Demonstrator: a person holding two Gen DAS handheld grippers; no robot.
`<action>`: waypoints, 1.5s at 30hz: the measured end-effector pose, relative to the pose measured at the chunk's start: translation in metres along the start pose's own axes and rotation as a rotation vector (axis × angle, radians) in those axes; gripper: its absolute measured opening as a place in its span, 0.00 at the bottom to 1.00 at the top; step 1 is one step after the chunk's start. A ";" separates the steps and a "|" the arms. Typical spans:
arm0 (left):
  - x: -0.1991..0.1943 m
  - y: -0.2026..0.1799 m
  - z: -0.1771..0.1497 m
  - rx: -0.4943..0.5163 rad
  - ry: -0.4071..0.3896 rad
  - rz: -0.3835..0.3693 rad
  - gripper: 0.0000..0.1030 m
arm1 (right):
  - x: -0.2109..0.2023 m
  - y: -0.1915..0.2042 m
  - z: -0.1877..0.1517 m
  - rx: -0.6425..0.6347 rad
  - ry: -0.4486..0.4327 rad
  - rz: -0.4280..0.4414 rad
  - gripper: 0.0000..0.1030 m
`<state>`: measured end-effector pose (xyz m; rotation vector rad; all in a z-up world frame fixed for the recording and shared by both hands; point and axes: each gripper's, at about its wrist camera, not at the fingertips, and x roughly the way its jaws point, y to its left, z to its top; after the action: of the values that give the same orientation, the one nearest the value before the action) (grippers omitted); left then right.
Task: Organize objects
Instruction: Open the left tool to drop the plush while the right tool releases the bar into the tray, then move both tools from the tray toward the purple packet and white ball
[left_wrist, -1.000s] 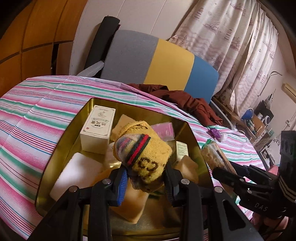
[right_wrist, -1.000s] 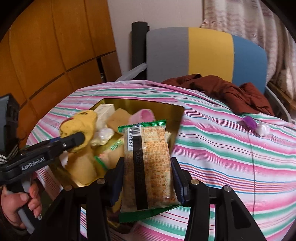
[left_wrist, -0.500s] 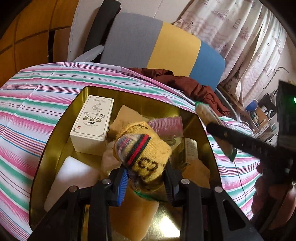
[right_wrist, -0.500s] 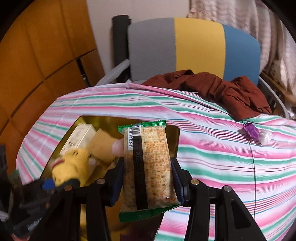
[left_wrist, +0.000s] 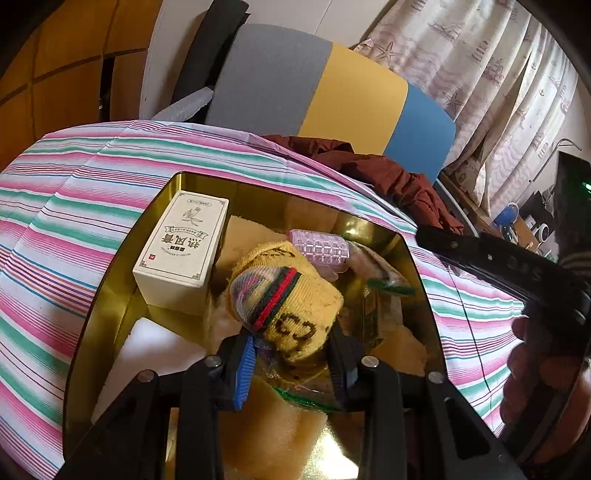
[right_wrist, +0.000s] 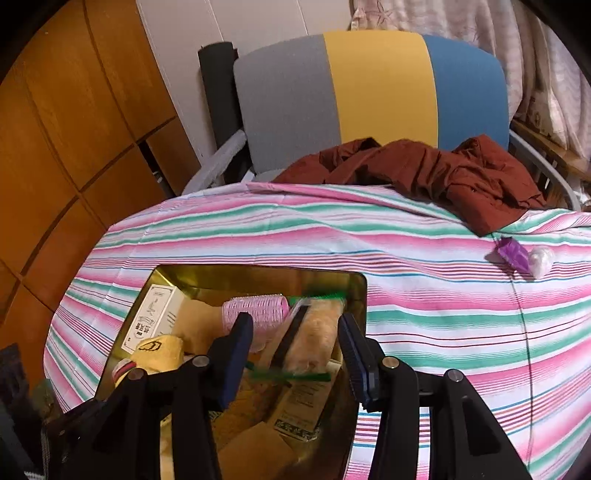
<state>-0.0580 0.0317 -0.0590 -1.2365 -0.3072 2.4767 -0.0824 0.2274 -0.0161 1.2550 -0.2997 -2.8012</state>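
Observation:
A gold tin box (left_wrist: 110, 280) (right_wrist: 354, 284) sits on the striped cloth and holds several items. My left gripper (left_wrist: 291, 350) is shut on a yellow knitted sock roll (left_wrist: 295, 310) and holds it over the box. The sock also shows in the right wrist view (right_wrist: 159, 350). My right gripper (right_wrist: 295, 350) is open above the box's right side. The cracker packet (right_wrist: 314, 332) lies blurred between and below its fingers, tipped on edge inside the box; it also shows in the left wrist view (left_wrist: 384, 280). A white carton (left_wrist: 184, 243) and a pink hair roller (left_wrist: 319, 249) lie in the box.
A dark red garment (right_wrist: 443, 173) lies at the table's far edge before a grey, yellow and blue chair (right_wrist: 369, 88). A purple wrapper (right_wrist: 511, 251) and a white ball (right_wrist: 541, 258) lie on the cloth at right. Wooden panels stand at left.
My right gripper moved over the box, opened and let go of the cracker packet, which dropped into the box. My left gripper stayed shut on the sock and shifted slightly forward.

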 end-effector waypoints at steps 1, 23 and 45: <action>0.001 0.000 0.000 0.002 0.000 -0.001 0.33 | -0.003 0.001 -0.001 -0.009 -0.006 -0.005 0.49; 0.003 0.000 0.004 -0.031 0.029 0.033 0.46 | -0.024 0.028 -0.022 -0.139 -0.037 -0.035 0.53; -0.023 0.005 0.009 -0.102 -0.058 0.010 0.52 | -0.033 0.011 -0.025 -0.099 -0.058 -0.016 0.55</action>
<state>-0.0538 0.0172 -0.0389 -1.2103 -0.4490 2.5373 -0.0421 0.2170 -0.0062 1.1629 -0.1520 -2.8305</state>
